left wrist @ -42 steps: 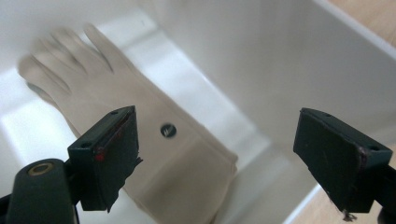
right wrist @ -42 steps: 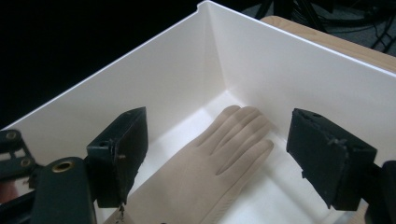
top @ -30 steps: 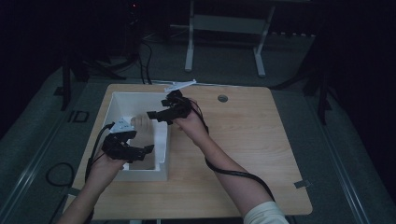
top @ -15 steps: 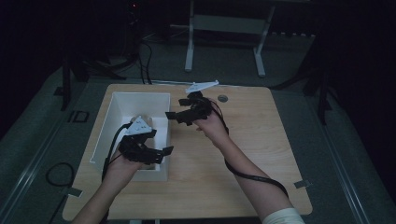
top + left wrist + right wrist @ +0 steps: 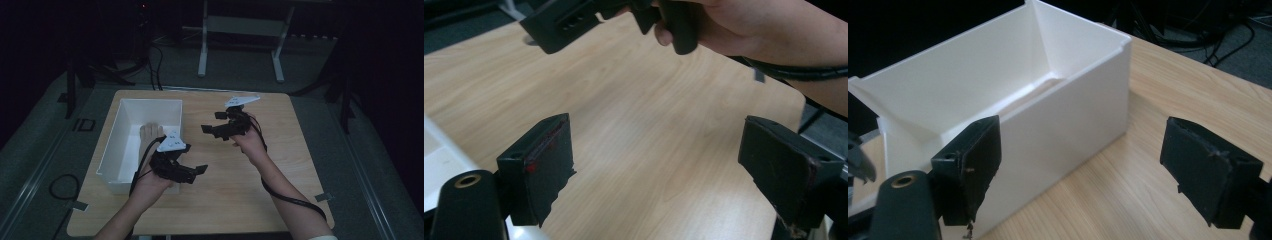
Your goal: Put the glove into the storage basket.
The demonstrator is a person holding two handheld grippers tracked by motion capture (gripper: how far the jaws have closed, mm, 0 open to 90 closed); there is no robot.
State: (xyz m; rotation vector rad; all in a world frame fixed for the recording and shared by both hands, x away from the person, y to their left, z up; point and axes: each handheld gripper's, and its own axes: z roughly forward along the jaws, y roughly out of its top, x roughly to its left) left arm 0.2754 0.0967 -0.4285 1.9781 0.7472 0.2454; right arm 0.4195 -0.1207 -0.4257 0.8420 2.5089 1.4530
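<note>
High view: both tools stand open and hold nothing, left tool [image 5: 192,171] at the white box's [image 5: 116,150] near corner, right tool [image 5: 212,122] beside it over the bench [image 5: 300,165]. A pale object [image 5: 150,134] lies inside; judging by this, depositing looks done.
</note>
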